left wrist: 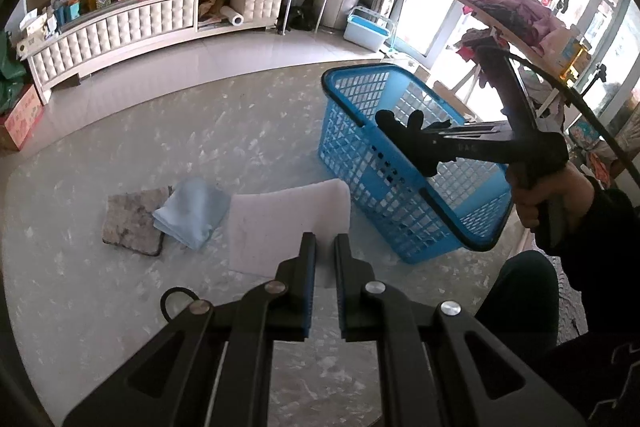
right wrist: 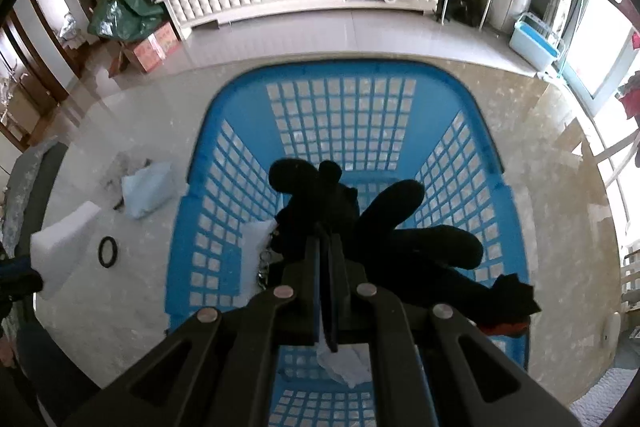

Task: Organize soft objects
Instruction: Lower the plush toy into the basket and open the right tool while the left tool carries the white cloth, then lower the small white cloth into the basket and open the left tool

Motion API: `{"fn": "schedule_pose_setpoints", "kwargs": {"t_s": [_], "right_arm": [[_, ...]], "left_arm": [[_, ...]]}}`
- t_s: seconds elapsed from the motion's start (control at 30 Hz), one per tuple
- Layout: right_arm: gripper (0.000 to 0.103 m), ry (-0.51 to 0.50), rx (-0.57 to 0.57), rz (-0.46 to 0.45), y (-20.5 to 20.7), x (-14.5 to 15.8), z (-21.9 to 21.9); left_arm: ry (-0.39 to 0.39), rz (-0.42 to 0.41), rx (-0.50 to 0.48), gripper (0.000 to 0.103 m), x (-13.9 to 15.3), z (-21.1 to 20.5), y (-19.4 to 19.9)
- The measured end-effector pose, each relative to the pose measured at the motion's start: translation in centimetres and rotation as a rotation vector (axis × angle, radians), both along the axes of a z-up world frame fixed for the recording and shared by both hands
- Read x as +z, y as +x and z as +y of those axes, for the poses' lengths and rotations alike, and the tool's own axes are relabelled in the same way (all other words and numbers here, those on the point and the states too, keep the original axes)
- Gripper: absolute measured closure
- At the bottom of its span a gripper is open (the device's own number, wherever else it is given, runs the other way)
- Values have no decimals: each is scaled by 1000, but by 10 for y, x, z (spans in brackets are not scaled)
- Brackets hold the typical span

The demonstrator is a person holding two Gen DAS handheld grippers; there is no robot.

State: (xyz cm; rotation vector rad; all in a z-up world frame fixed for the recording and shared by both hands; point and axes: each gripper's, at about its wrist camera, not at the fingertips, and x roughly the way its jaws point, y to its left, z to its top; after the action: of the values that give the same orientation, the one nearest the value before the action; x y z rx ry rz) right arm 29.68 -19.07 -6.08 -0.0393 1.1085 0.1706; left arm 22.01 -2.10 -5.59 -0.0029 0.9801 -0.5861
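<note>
My left gripper (left wrist: 325, 241) is shut on the near edge of a white foam sheet (left wrist: 288, 223), which also shows at the left in the right wrist view as the foam sheet (right wrist: 64, 247). My right gripper (right wrist: 325, 231) is shut on a black plush toy (right wrist: 400, 239) and holds it above the open blue plastic basket (right wrist: 320, 71). In the left wrist view, that right gripper (left wrist: 428, 147) and the plush toy (left wrist: 400, 123) hang over the basket (left wrist: 360, 69). Some white soft items (right wrist: 256, 251) lie inside the basket.
A folded light blue cloth (left wrist: 188, 211) and a speckled grey pad (left wrist: 136, 223) lie on the marble-patterned table left of the foam. A black ring (left wrist: 178, 301) lies near my left gripper. A person's hand (left wrist: 536, 199) holds the right gripper. A cabinet (left wrist: 152, 23) stands beyond.
</note>
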Motion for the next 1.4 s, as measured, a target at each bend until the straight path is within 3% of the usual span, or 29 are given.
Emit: {"fn": "schedule_pose_setpoints", "kwargs": {"t_s": [0.33,0.37,0.4,0.47,0.8,0.93,1.4], "right_arm": [[95,-36,9,25,0,0,7],[80,-41,12,20,-1,1,9],[73,-43,13,16,-2,2,9],[42,-47,13,8,-6,5,10],[0,-62,55,-101,-43,40,3],[0,-58,44,-158,-62,58,-8],[0,-27,-35,-213,-101,70,-54]], "left_arm": [[1,14,14,95,-4,0,1],[2,14,15,95,-4,0,1],[4,11,15,95,-2,0,0],[5,8,14,95,0,-1,-1],[22,-14,-1,95,17,-18,-15],[36,-20,-3,95,26,-31,-19],[64,-64,-117,95,58,-108,-32]]}}
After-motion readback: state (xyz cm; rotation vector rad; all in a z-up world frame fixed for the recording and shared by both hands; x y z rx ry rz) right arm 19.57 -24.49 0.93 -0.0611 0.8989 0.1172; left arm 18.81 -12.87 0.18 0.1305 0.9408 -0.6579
